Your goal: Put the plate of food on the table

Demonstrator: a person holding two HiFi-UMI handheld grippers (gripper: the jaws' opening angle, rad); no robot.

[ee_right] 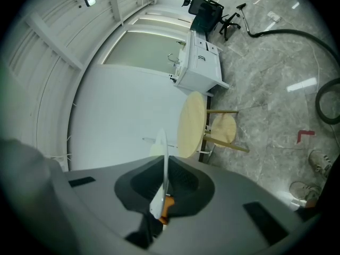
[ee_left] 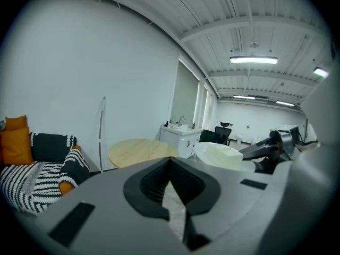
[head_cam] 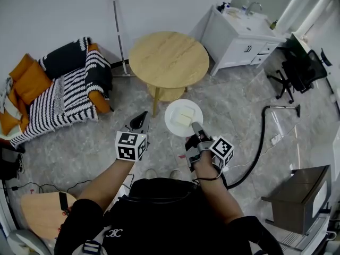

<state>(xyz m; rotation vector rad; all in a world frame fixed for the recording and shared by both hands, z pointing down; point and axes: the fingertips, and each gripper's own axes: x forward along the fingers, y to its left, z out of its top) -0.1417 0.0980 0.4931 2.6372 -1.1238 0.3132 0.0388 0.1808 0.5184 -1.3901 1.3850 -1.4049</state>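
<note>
Round pale-wood worktop stands on the grey marbled floor, smaller shelf beneath. Also on that floor: striped sofa left, white cabinet right, black hose curling.

Black short-sleeved top is worn, small white logo printed on it. Grey bodies and black jaw linings are seen on left gripper and right gripper. White left cube and right cube are printed with black square markers.
</note>
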